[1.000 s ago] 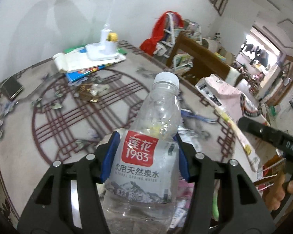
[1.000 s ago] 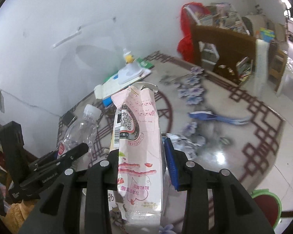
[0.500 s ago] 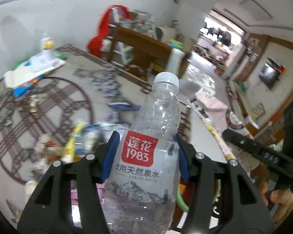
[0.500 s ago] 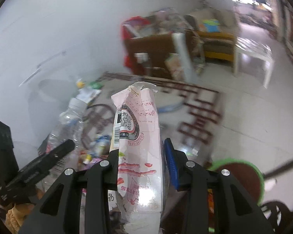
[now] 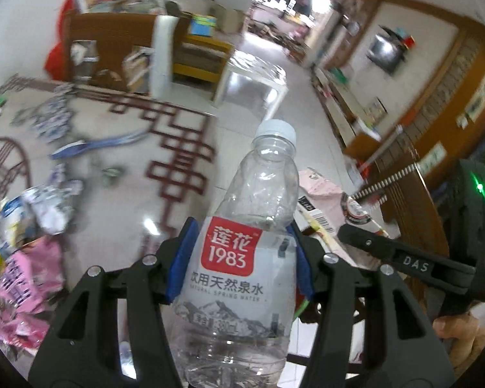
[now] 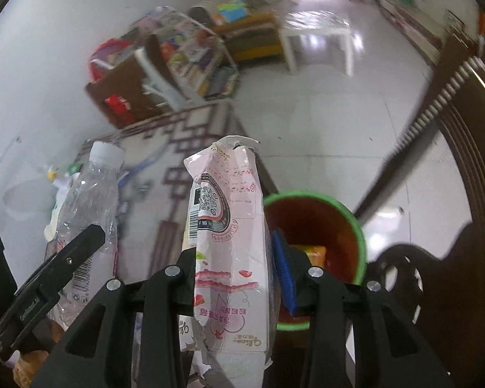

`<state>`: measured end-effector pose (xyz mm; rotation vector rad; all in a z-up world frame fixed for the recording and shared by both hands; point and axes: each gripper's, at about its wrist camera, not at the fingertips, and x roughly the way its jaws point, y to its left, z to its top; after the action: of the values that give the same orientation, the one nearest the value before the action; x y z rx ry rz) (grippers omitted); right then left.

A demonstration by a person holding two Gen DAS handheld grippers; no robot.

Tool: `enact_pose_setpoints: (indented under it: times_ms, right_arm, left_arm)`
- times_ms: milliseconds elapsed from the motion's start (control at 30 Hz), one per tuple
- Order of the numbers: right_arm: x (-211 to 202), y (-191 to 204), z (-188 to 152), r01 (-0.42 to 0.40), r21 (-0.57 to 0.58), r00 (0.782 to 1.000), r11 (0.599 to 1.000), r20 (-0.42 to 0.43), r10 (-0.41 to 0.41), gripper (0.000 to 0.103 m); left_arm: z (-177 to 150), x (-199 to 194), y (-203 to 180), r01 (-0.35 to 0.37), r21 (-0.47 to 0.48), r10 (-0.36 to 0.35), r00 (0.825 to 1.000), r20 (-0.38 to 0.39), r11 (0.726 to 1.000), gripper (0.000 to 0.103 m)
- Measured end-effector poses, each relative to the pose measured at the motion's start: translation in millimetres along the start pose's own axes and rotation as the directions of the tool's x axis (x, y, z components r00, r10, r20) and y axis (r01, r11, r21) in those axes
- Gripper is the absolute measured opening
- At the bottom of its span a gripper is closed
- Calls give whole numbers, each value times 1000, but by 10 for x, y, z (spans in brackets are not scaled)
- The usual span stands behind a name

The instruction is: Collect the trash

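On the left of the left wrist view, crumpled wrappers (image 5: 32, 213) lie piled on the patterned surface (image 5: 119, 194). The left gripper (image 5: 239, 265) has its jaws closed on a clear water bottle (image 5: 242, 278), the blue pads pressing its red-labelled waist; the white cap points away from the camera. To the right, the right gripper (image 6: 232, 274) has its jaws clamped on a pink carton (image 6: 231, 258), held upright with its torn top away from the lens. Just behind the carton and to its right stands a green-rimmed bin (image 6: 355, 226), with an orange packet (image 6: 310, 253) inside.
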<state>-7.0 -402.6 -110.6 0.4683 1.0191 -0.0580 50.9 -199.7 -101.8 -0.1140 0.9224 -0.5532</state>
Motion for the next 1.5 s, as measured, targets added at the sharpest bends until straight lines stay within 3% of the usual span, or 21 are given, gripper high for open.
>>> enact_pose_setpoints:
  times_ms: [200, 233, 267, 300, 400, 533, 733, 900, 1100, 1233, 1333, 1433, 1500]
  right_arm:
    - [-41, -348, 3, 38, 90, 999, 995, -8, -38, 40]
    - [-37, -408, 5, 36, 109, 999, 993, -12, -34, 48]
    - [-38, -460, 7, 35, 118, 999, 992, -11, -34, 56]
    - [-43, -500, 16, 37, 128, 999, 991, -8, -36, 59]
    - [-64, -549, 41, 41, 132, 999, 990, 4, -41, 61]
    - [-76, -545, 69, 41, 129, 999, 991, 19, -44, 64]
    - [-28, -353, 47, 41, 60, 999, 997, 13, -42, 65]
    - [111, -56, 65, 18, -12, 1000, 1000, -18, -18, 65]
    - [283, 446, 65, -32, -117, 998, 993, -58, 25, 65]
    - [410, 809, -8, -71, -188, 994, 980, -91, 55, 70]
    - [484, 1071, -77, -106, -229, 990, 968, -119, 80, 70]
    - [535, 1406, -183, -154, -293, 983, 944, -145, 115, 70]
    - [571, 1625, -253, -179, -334, 979, 925, -157, 132, 70]
  left_arm:
    - [-3, 236, -309, 29, 94, -24, 998, -49, 995, 53]
    - [1, 272, -341, 35, 99, -30, 998, -55, 994, 60]
    - [7, 303, -366, 41, 100, -35, 998, -59, 994, 74]
    - [7, 309, -387, 42, 101, -36, 998, -53, 994, 78]
    - [7, 265, -431, 42, 110, -39, 999, -35, 993, 81]
    - [13, 162, -403, 3, 107, -3, 1000, 0, 994, 87]
    - [-21, -52, -157, -71, 65, 68, 996, 53, 995, 88]
    - [-93, -333, 231, -149, -26, 151, 984, 97, 988, 88]
    - [-289, -763, 837, -278, -166, 299, 946, 124, 946, 88]
    - [-446, -1036, 1349, -362, -256, 398, 911, 106, 897, 88]
    - [-532, -1268, 1856, -435, -332, 483, 872, 75, 837, 88]
    - [-620, -1442, 2439, -466, -396, 515, 857, 20, 791, 88]
    - [-665, -1410, 2703, -481, -395, 507, 861, -44, 783, 87]
